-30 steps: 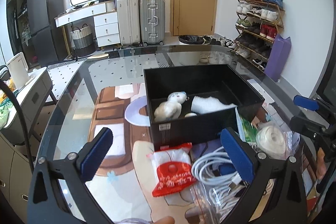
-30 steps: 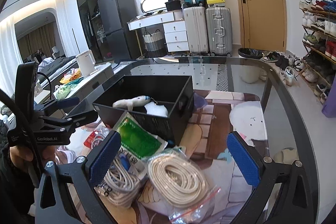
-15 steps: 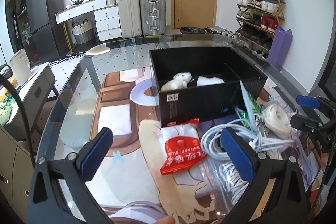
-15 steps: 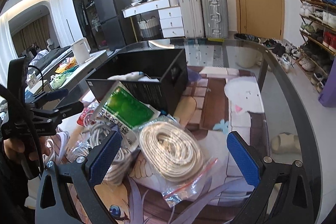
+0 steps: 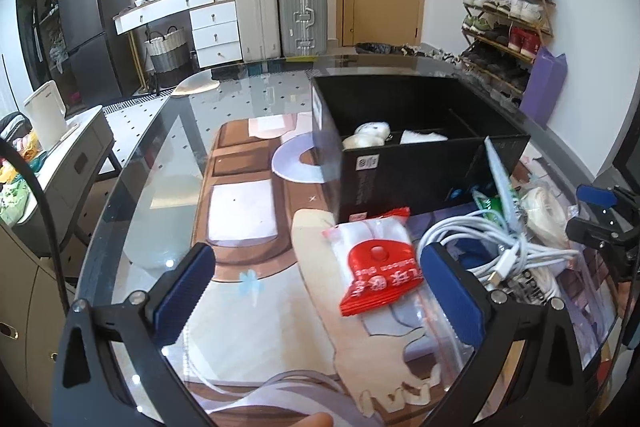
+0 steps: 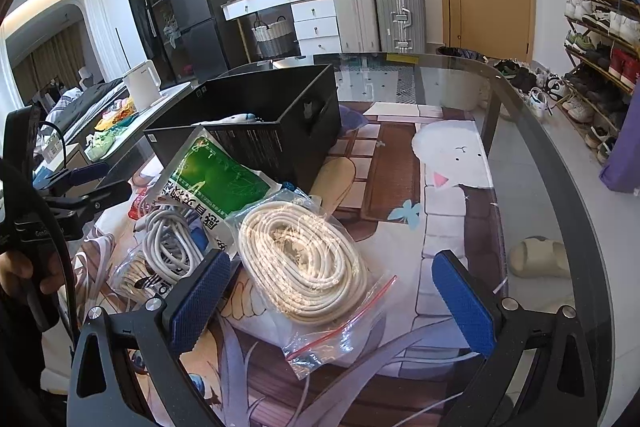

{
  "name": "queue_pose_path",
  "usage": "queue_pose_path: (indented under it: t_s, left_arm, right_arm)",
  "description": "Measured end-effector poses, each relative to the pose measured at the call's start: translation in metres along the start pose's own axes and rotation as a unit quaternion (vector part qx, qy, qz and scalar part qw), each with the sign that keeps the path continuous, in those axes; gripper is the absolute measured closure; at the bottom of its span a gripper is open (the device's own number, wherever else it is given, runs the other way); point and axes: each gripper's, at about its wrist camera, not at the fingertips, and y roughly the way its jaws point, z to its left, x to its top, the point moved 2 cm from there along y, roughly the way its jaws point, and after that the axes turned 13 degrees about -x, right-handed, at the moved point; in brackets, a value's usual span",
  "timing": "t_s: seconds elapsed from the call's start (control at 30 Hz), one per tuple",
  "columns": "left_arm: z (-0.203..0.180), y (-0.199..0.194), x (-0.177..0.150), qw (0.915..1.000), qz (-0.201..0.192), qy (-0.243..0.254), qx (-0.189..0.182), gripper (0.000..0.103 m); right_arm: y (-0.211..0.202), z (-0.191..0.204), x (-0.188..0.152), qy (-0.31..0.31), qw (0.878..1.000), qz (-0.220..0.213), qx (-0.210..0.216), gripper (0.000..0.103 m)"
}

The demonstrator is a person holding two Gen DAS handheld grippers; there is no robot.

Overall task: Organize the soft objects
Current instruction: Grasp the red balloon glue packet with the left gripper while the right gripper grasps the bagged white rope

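Note:
A black divided box (image 5: 424, 163) stands on the glass table; a white plush toy (image 5: 366, 135) and a white soft item (image 5: 423, 136) lie inside. In front of it lie a red-and-white packet (image 5: 376, 259), loose white cables (image 5: 492, 239), a green packet (image 6: 216, 179) and a bagged coil of cream rope (image 6: 304, 255). My left gripper (image 5: 316, 297) is open and empty, with the red packet between its fingers' line of sight. My right gripper (image 6: 332, 307) is open and empty just above the rope bag. The box also shows in the right wrist view (image 6: 260, 123).
The glass table (image 5: 168, 155) lies over a cartoon mat, with its curved edge at left and far right. Suitcases (image 5: 280, 15), a white desk, a shoe rack (image 5: 504, 23) and a door stand behind. A slipper (image 6: 536, 261) lies on the floor under the glass.
Both grippers have pulled back and lowered from the box toward the pile in front. The red packet and the rope bag now sit closer between the fingers. Both stay open.

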Motion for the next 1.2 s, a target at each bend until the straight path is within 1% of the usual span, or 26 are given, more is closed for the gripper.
queue_pose_path:
  t_s: [0.27, 0.43, 0.63, 0.93, 1.2]
  left_arm:
    - [-0.001, 0.013, -0.003, 0.9994, 0.033, 0.004, -0.005, 0.000]
    - [-0.001, 0.018, -0.003, 0.9987, 0.045, -0.009, -0.025, 0.000]
    - [-0.001, 0.025, 0.000, 0.9981, 0.051, -0.018, -0.029, 0.000]
    - [-0.002, 0.033, -0.001, 0.9975, 0.063, -0.018, -0.024, 0.000]
    - [0.007, 0.035, 0.001, 0.9970, 0.068, -0.022, -0.030, 0.000]
  right_arm:
    - [0.003, 0.000, 0.000, -0.006, 1.000, 0.007, -0.004, 0.001]
    - [0.006, -0.001, 0.001, -0.010, 1.000, 0.011, -0.007, 0.001]
    - [0.009, 0.001, 0.003, -0.016, 1.000, 0.014, -0.008, 0.001]
    - [0.017, 0.007, 0.002, -0.033, 0.999, 0.028, -0.014, 0.001]
    - [0.022, 0.005, 0.001, -0.032, 0.999, 0.034, -0.013, 0.001]
